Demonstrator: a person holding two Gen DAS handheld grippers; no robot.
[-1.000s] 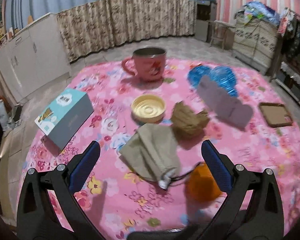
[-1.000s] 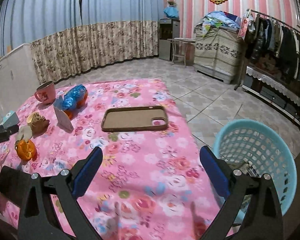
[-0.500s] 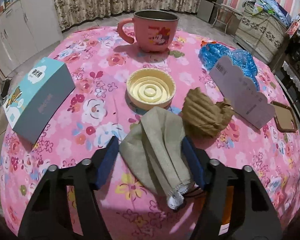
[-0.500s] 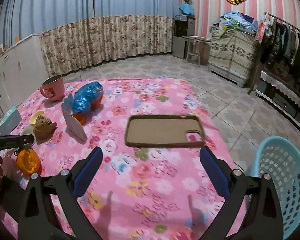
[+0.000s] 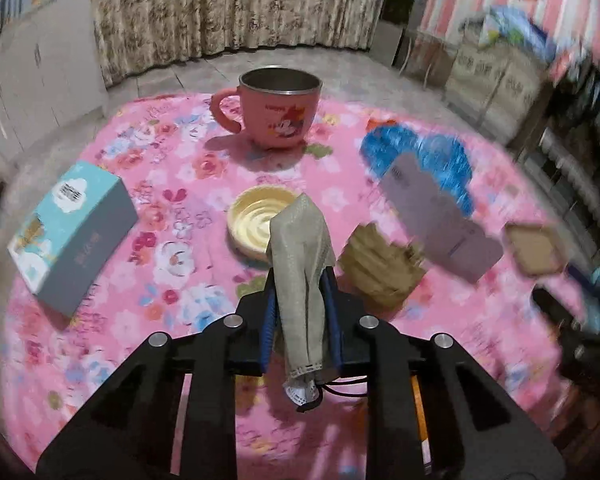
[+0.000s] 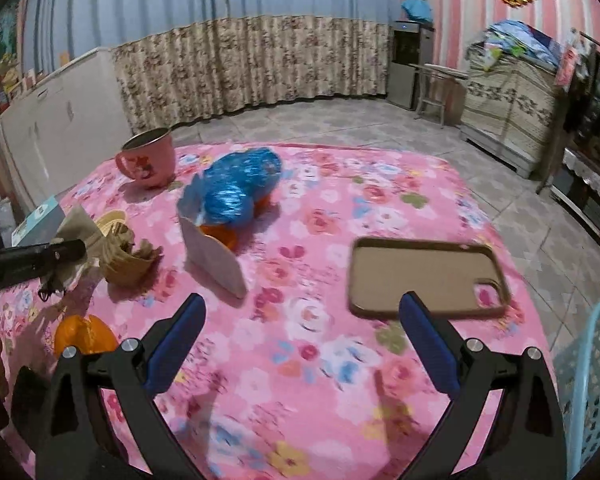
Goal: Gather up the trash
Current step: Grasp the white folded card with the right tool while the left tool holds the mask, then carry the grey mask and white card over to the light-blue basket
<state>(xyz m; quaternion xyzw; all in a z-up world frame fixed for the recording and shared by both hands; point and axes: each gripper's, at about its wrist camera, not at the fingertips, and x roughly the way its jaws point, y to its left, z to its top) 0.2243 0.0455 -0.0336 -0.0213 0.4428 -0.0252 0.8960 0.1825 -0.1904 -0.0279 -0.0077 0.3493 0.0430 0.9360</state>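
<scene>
A grey-green face mask [image 5: 300, 236] with black strings stands pinched upright between the blue pads of my left gripper [image 5: 300, 278], whose jaws are closing on it, just above the pink flowered tablecloth [image 5: 172, 184]. Right of it lies a crumpled brown paper [image 5: 380, 268]. In the right wrist view the mask [image 6: 74, 224] and the left gripper sit at the far left. My right gripper [image 6: 302, 299] hangs open over bare cloth, with nothing between its fingers. An orange peel [image 6: 82, 334] lies to its left.
A pink mug [image 5: 278, 110], yellow lid [image 5: 256, 222] and blue box [image 5: 70, 232] surround the mask. A blue plastic bag [image 6: 236, 186], a grey card [image 6: 214, 258] and a brown phone case [image 6: 424, 276] lie further right. A light blue basket [image 6: 592, 380] stands off the table's right edge.
The left jaws went from wide open to closed on the mask, which now stands up off the cloth. The right gripper swung left across the table, leaving the basket at the frame's edge.
</scene>
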